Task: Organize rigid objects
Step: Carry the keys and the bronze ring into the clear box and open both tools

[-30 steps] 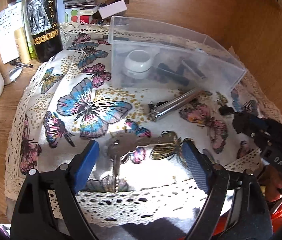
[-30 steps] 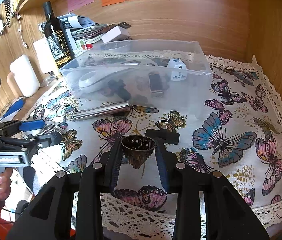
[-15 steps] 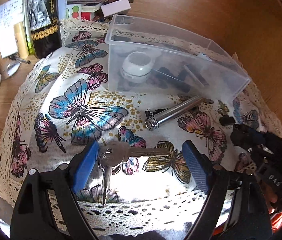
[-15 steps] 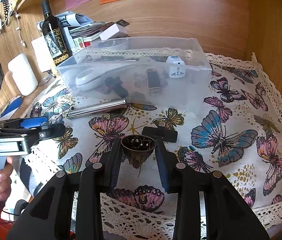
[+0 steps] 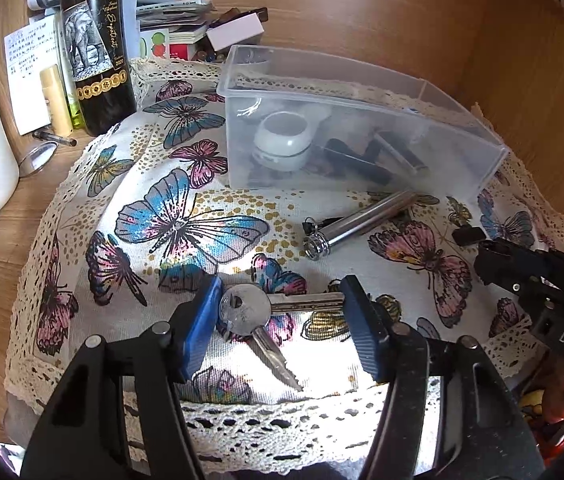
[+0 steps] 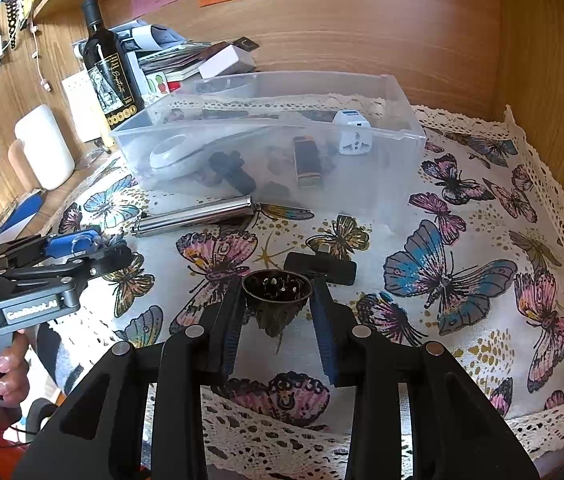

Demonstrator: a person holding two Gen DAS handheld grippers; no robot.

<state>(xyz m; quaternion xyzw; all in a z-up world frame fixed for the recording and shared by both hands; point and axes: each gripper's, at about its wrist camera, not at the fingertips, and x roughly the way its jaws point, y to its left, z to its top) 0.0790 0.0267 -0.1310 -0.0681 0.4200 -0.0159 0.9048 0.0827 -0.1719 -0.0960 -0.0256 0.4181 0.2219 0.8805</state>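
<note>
Currently the left gripper (image 5: 280, 320) pinches the keys (image 5: 252, 312) end to end between its blue pads — a long-axis hold, probably because they lie flat on the butterfly cloth (image 5: 178, 216). The right gripper (image 6: 276, 300) is clamped on a small dark fluted cup (image 6: 276, 294), apparently bound for the clear bin (image 6: 397, 152). A steel tube (image 5: 355, 220) lies just before the bin — wooden desk, cluttered back wall.
</note>
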